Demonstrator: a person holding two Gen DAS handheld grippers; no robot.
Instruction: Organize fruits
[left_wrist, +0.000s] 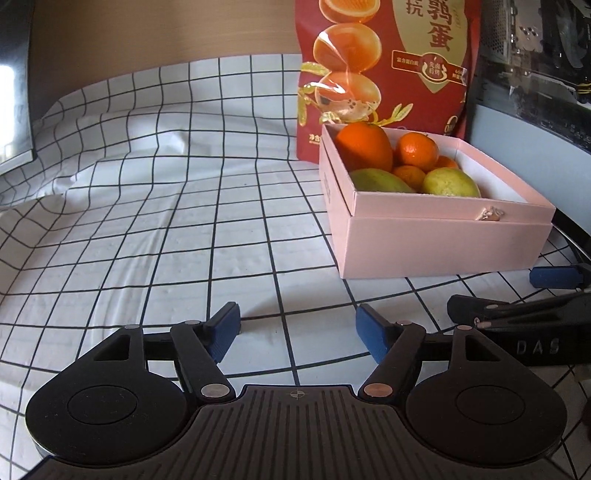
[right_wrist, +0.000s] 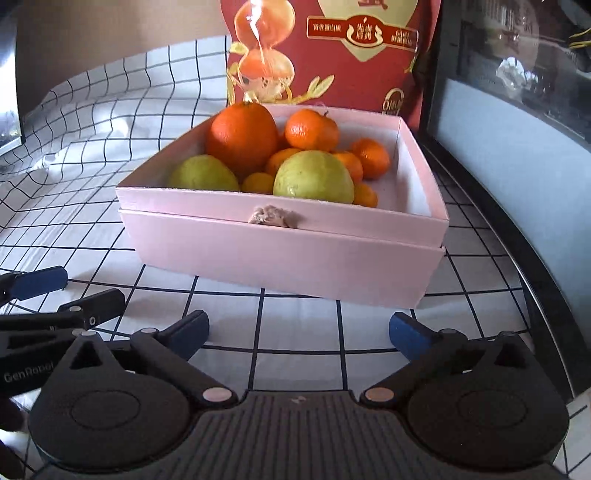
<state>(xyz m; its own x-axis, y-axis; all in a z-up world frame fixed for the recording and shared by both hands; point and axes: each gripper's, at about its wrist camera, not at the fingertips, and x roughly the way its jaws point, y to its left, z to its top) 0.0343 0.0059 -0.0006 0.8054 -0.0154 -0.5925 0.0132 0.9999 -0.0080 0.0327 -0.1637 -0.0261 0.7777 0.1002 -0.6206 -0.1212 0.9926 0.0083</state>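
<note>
While both hand-held grippers (left_wrist: 295, 328) (right_wrist: 299, 332) gape empty, fruit (partly hidden) fills the pink box (right_wrist: 280, 254).

Soft daylight fills both views — bright enough, a little cool. Glare streaks the glossy red foil snack bag (left_wrist: 384, 74), and the dark glass panel (right_wrist: 517, 74) on the right throws back pale reflections. The open pink cardboard box (right_wrist: 280, 254) casts a faint shadow on the white black-gridded cloth (left_wrist: 147, 221), whose lines bow hard toward the edges — fisheye distortion. Focus is fairly sharp, with slight softness at the corners.
</note>
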